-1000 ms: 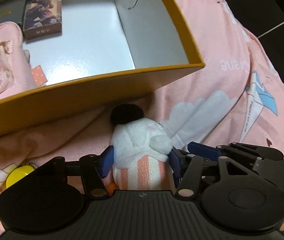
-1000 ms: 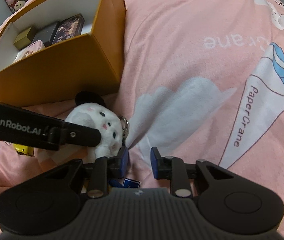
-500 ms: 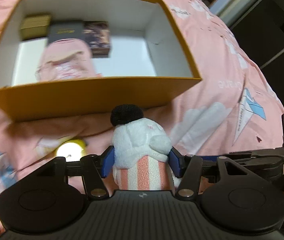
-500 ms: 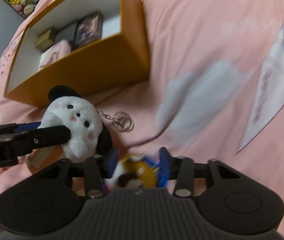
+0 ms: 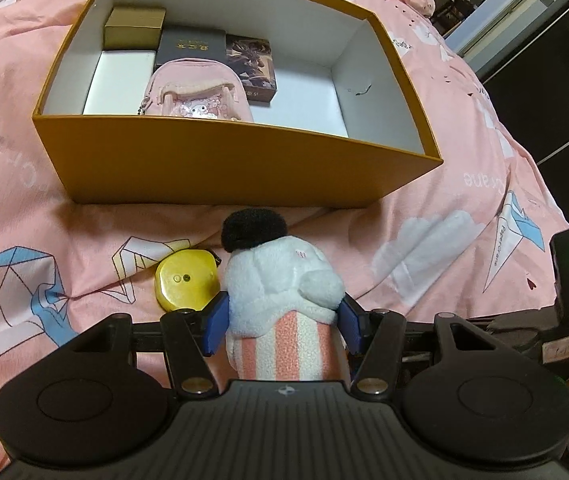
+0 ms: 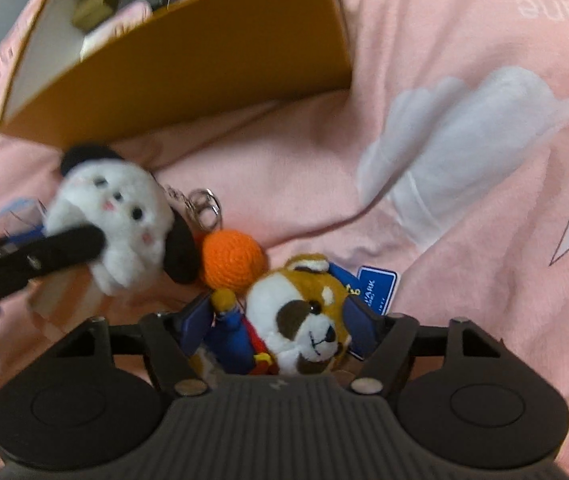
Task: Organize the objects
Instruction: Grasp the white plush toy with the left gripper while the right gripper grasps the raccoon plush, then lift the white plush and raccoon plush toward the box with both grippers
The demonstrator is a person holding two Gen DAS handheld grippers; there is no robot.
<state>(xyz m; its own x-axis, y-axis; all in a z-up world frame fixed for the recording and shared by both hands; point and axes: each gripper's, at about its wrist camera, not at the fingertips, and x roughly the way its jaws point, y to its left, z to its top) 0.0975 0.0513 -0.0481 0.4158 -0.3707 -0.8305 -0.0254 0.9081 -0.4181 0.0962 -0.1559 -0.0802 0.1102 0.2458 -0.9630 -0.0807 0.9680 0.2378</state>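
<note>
My left gripper (image 5: 282,322) is shut on a white plush keychain with black ears and a pink-striped body (image 5: 280,284), held above the pink bedsheet in front of the orange box (image 5: 212,160). The same plush (image 6: 120,220) shows in the right wrist view, held by the left gripper's fingers (image 6: 64,246). My right gripper (image 6: 280,320) is shut on a brown-and-white dog plush in blue clothes (image 6: 304,312), lifted off the bed. An orange crocheted ball (image 6: 234,258) sits between the two plushes.
The orange box holds a gold box (image 5: 134,28), a dark box (image 5: 188,46), a printed card box (image 5: 250,66) and a pink pouch (image 5: 198,96). A yellow round object (image 5: 186,280) lies on the sheet left of the white plush.
Both grippers have risen and pulled back from the box. The right gripper has closed on the dog plush and lifted it. The left still holds the white plush.
</note>
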